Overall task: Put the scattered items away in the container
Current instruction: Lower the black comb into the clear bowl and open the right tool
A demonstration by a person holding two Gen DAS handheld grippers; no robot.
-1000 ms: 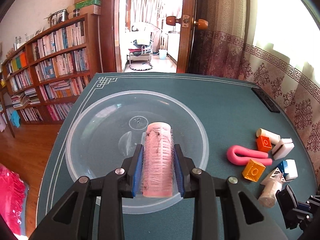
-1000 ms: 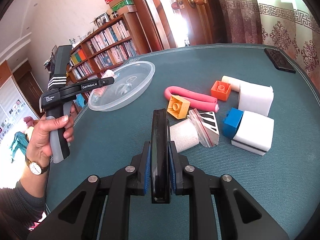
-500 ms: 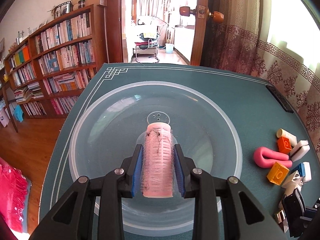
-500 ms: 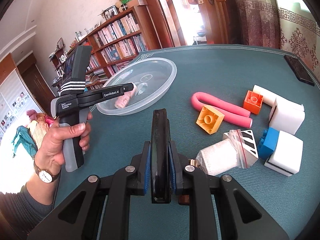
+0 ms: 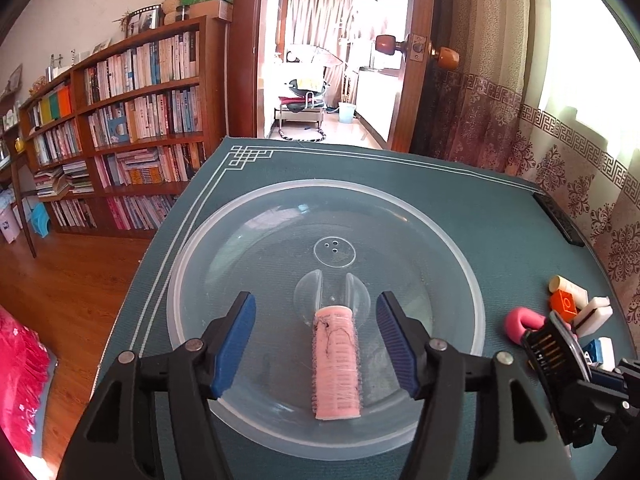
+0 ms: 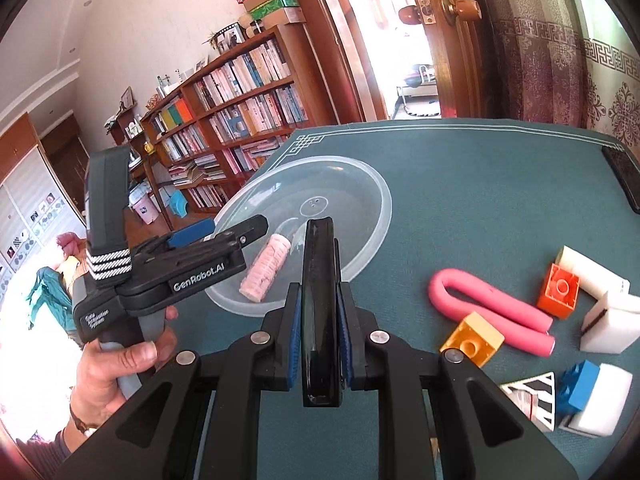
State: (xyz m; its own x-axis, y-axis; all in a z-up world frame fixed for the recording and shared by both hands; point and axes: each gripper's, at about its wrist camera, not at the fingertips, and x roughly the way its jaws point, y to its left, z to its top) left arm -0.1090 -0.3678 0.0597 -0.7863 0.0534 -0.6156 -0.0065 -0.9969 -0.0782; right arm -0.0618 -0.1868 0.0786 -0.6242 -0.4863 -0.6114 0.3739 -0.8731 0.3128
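Currently the pink hair roller lies on its side inside the clear plastic bowl, on the near part of the bowl floor, long axis pointing away from the left gripper. Left gripper is released: jaws spread wide, blue pads well clear of the roller on both sides, roller sitting between them without contact. From the right wrist view the left gripper's tips hang over the bowl's near-left rim, a person's hand wrapped round its handle.

Right gripper is clenched on a black flat object, held edge-up between the pads; what exactly it is can't be told. It sits just right of the bowl, near its rim.

Ahead and right of the right gripper, loose on the green table mat:
- pink foam curler bent in a U
- yellow block touching the curler's near side
- orange block just beyond the curler, against a white foam block
- blue block beside another white foam piece
- black-and-white striped bag next to the blue block

A dark flat device lies at the mat's far right edge. Bookshelf stands off to the left of the table.
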